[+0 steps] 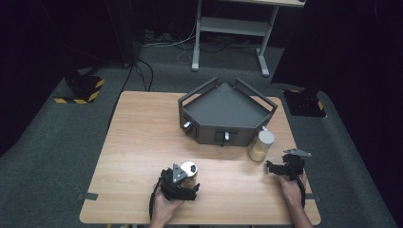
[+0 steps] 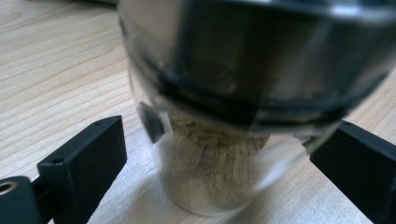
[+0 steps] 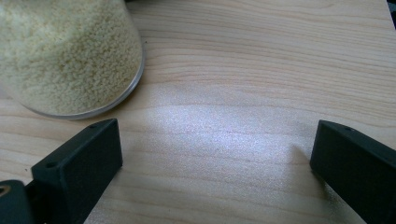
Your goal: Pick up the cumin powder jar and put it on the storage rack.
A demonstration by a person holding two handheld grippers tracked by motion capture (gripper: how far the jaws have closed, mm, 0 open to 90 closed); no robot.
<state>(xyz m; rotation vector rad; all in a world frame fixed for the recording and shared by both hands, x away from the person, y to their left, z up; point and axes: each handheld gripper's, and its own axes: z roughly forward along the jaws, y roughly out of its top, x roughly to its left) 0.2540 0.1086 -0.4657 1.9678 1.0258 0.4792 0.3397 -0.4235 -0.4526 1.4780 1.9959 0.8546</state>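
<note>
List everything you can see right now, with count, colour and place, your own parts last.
table: 1, light wood, centre of the grey carpet.
tray: 1, dark grey, angular, with knobs on its front, far middle of the table.
grain jar: 1, clear with silvery lid, pale yellow grains, right of the tray front, standing ahead of the right claw.
powder jar: 1, clear with silvery lid, tan powder, near edge of the table, between the left claw's jaws.
desk frame: 1, white, on the floor beyond the table.
left claw: 1, black, jaws either side of the powder jar, not pressing.
right claw: 1, black, open over bare wood.
</note>
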